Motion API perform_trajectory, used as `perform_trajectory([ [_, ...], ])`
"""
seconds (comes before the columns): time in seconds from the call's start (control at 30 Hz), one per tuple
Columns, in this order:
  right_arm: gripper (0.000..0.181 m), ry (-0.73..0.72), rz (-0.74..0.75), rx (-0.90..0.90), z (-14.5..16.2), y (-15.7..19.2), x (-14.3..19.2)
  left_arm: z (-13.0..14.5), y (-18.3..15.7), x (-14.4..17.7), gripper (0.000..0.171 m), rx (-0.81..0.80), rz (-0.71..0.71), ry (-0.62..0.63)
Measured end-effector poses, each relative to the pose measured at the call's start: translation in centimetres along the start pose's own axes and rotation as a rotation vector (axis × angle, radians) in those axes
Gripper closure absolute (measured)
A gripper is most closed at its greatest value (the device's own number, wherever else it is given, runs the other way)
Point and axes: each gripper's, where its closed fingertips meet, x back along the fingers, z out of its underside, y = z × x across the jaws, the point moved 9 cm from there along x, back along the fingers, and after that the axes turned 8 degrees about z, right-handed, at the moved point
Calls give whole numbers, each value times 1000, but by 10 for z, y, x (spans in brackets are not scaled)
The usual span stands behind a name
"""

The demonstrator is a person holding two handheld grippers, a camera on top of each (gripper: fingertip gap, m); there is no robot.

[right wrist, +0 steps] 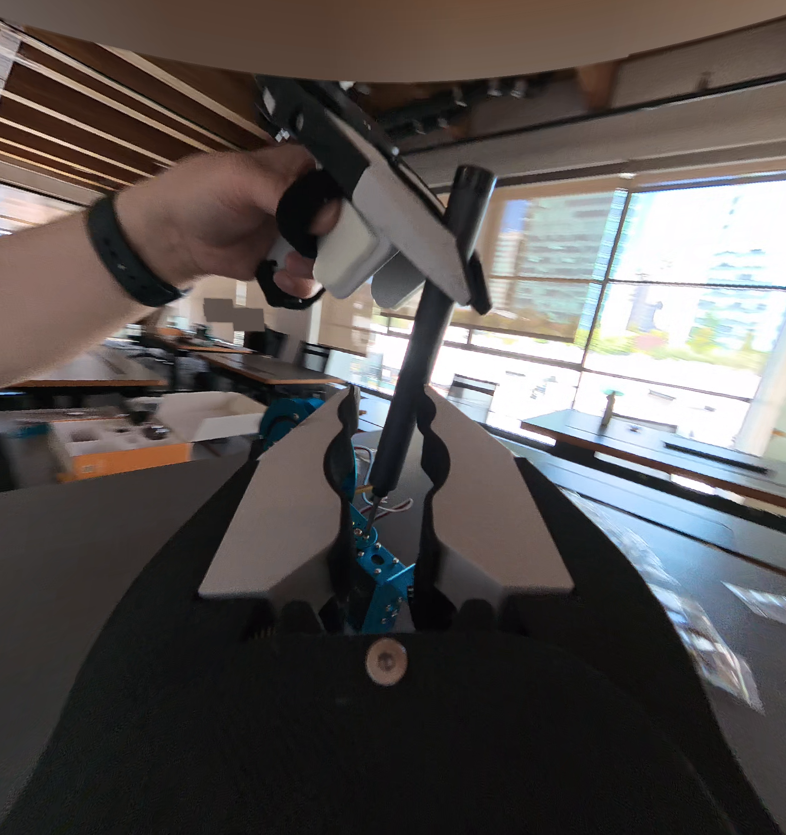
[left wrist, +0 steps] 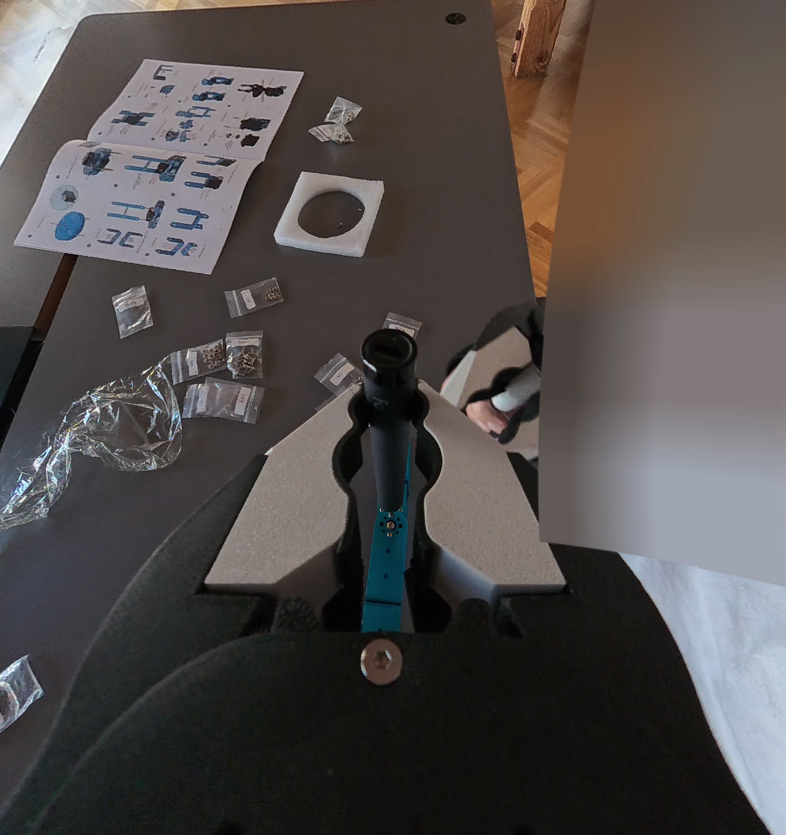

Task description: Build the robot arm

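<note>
My left gripper (left wrist: 387, 391) is shut on the handle of a black screwdriver (left wrist: 389, 433), held above the table. Below it, a blue metal bracket (left wrist: 384, 569) with screw holes shows between the fingers. In the right wrist view my right gripper (right wrist: 387, 393) is shut on the blue bracket assembly (right wrist: 377, 569), which has wires behind it. The screwdriver (right wrist: 420, 352) slants down between the right fingers, with its tip on a screw of the bracket. A hand (right wrist: 210, 226) with a black wristband holds the left gripper (right wrist: 461, 266) above.
On the dark table (left wrist: 382, 113) lie an open instruction booklet (left wrist: 156, 167), a white foam square with a round hole (left wrist: 330, 212), several small bags of screws (left wrist: 242, 357) and crumpled clear plastic (left wrist: 111, 420). An orange and white box (right wrist: 124, 447) stands at the left.
</note>
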Motion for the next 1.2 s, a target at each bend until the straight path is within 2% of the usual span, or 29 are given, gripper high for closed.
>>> perform_trajectory([
  [0.03,157,-16,-94,-26,-2,-13,-1,0,0,0,155,1,2,1],
  [0.1,157,16,-372,-132,-6,-43,-9,0,1,0,154,5,5,4],
  [0.17,155,120,-678,-277,-4,-74,-25,0,1,0,154,8,12,3],
  [0.2,148,173,-829,-360,-2,-86,-35,0,1,0,155,10,16,3],
  [0.23,151,222,-978,-420,0,-96,-44,0,2,0,155,10,17,1],
  [0.3,145,325,-1228,-431,8,-103,-63,-1,1,-1,155,5,28,3],
  [0.37,144,402,-1408,-424,16,-102,-84,-2,1,-3,155,-13,28,5],
  [0.5,147,348,-1661,-522,24,-87,-116,-3,-1,-7,155,-20,27,5],
  [0.6,150,359,-1793,-501,40,-73,-125,-3,1,-7,155,-8,17,-1],
  [0.7,153,333,-1862,-567,49,-67,-131,-2,4,-5,155,29,1,-17],
  [0.93,163,291,-1887,-559,52,-62,-137,2,0,-1,155,35,-30,-44],
  [1.2,163,294,-1936,-592,55,-60,-142,3,3,-1,155,52,-34,-71],
])
